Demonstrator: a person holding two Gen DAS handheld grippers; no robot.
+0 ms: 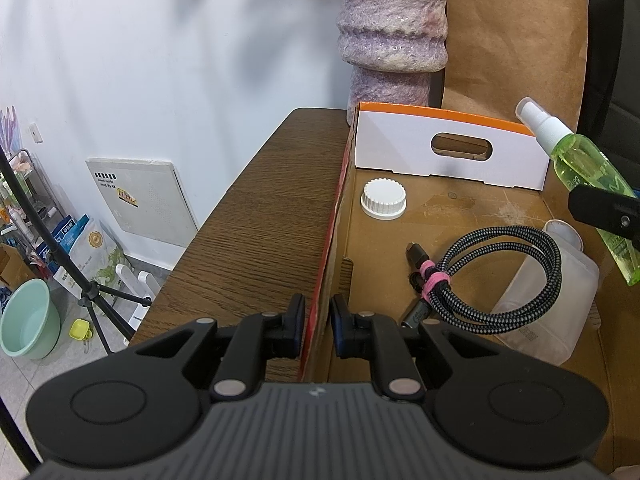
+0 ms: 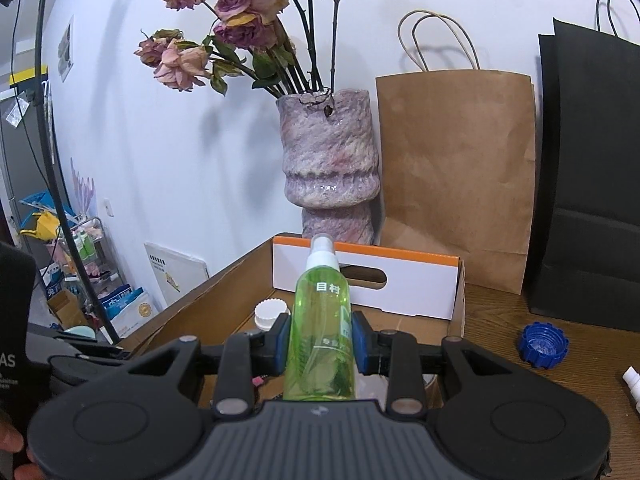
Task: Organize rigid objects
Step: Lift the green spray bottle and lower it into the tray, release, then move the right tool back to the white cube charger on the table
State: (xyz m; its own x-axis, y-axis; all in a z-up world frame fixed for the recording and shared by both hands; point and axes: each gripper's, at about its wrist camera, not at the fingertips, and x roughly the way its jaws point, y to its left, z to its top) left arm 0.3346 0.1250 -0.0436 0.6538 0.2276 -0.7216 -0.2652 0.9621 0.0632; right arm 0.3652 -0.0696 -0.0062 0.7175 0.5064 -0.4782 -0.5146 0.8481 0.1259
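**Spray bottle held over the box**

The right gripper (image 2: 319, 345) has its jaws pinching a green spray bottle (image 2: 321, 328), nozzle tilted toward the far wall of the cardboard box (image 1: 472, 208); the left gripper (image 1: 318, 328) has its jaws nipped on the box's left wall (image 1: 326, 264); inside lie a white cap (image 1: 383, 199) near the far left corner, a coiled cable (image 1: 492, 276) on a clear container (image 1: 556, 308); a blue cap (image 2: 545, 345) sits on the table (image 2: 560, 364) beside the box's right wall.

Green spray bottle (image 1: 588, 184) cut off at 3 o'clock, its label partly covered by a black finger (image 1: 604, 208). Clear container (image 1: 560, 300) half masked under the coiled cable (image 1: 496, 276). White cap (image 2: 269, 314) mostly hidden at 9 o'clock of the bottle. White object (image 2: 633, 386) clipped at 4 o'clock, unidentifiable.
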